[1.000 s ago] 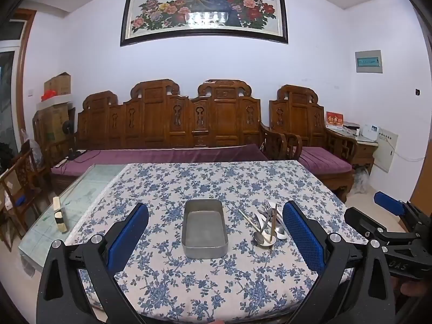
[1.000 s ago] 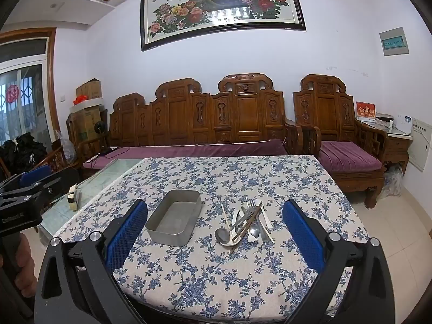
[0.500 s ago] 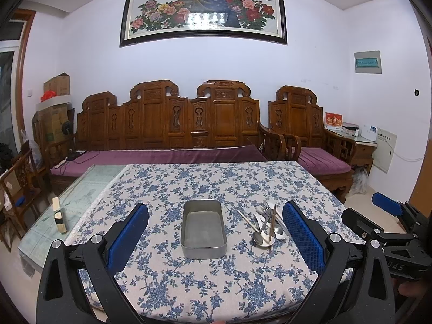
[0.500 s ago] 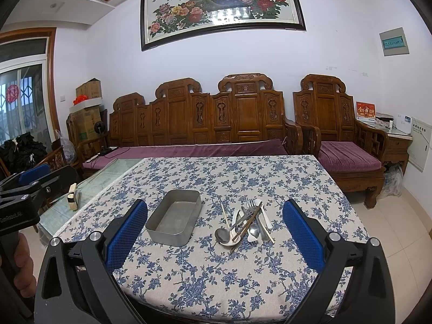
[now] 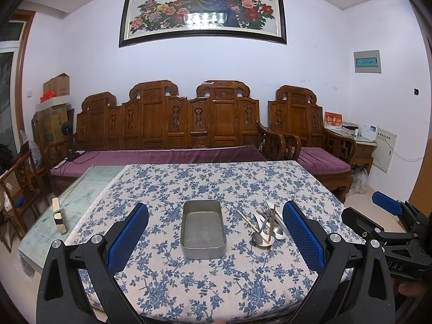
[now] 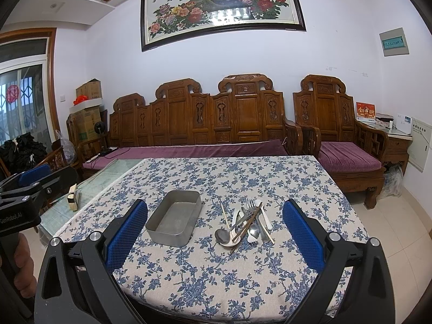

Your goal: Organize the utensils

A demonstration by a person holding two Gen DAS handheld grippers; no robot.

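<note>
Steel spoons, forks and chopsticks (image 6: pixel 244 225) heaped beside the empty tin (image 6: pixel 174 220) on your worktop (image 6: pixel 216 275) are thin, rigid and slippery, so with both claws (image 5: pixel 214 236) (image 6: pixel 214 233) gaping, pinch one mid-handle.

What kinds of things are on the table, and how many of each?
Metal tray: 1
Pile of utensils: 1 (too tangled to count each piece)
Small box on the glass part: 1
Total: 3
</note>
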